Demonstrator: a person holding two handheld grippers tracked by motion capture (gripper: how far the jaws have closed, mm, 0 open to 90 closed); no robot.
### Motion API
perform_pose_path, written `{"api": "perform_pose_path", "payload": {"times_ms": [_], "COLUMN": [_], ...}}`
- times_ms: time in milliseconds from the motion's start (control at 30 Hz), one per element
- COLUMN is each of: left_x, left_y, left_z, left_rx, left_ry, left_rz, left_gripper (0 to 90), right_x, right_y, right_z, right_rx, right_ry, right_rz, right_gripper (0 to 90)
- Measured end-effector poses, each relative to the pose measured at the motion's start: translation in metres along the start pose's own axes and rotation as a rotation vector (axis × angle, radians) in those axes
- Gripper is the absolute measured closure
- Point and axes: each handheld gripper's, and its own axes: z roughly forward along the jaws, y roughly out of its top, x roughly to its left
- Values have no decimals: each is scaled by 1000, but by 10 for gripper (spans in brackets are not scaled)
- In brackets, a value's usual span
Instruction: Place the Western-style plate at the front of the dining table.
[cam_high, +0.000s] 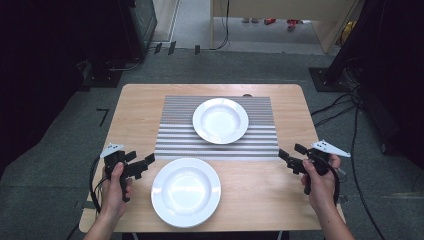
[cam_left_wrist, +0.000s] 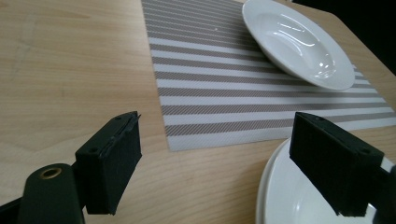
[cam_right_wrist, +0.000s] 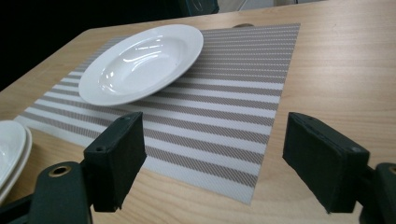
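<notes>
A white deep plate (cam_high: 220, 120) sits on a grey-and-white striped placemat (cam_high: 175, 135) at the table's middle. Nearer the front edge, off the mat, lies another white plate (cam_high: 186, 191); in the right gripper view its edge (cam_right_wrist: 11, 144) looks like two stacked rims. My left gripper (cam_high: 145, 165) hovers open just left of the front plate, its right jaw over that plate's rim (cam_left_wrist: 280, 186). My right gripper (cam_high: 290, 152) is open past the mat's near right corner, aimed at the mat (cam_right_wrist: 233, 93) and the far plate (cam_right_wrist: 140, 60). Both hold nothing.
The wooden table (cam_high: 140, 110) has bare wood left and right of the mat. Grey carpet surrounds it, with cables (cam_high: 350, 110) on the floor at the right, dark equipment (cam_high: 135, 25) at the back left and a wooden unit (cam_high: 280, 10) behind.
</notes>
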Motion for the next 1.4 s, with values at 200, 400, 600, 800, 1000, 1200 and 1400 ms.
{"api": "perform_pose_path", "payload": {"times_ms": [200,400,600,800,1000,1200,1400], "left_x": [12,25,42,60,75,80,76], "left_y": [-8,-20,-34,-46,-58,-69,-72], "left_z": [-14,-25,-35,-49,-58,-57,-50], "left_rx": [-17,-16,-15,-14,-9,21,40], "left_ry": [47,80,125,177,216,258,302], "left_rz": [3,-3,-23,-35,-50,-18,44], "left_gripper": [169,169,169,169,169,169,169], "right_x": [-15,-30,-42,-54,-62,-68,-66], "right_y": [-16,-31,-44,-58,-70,-79,-82], "right_z": [-20,-34,-46,-58,-65,-71,-66], "right_rx": [-1,13,23,29,43,74,131], "right_ry": [-35,-76,-97,-123,-144,-169,-205], "right_rz": [22,33,51,69,88,85,67], "right_gripper": [199,197,194,194,194,194,195]}}
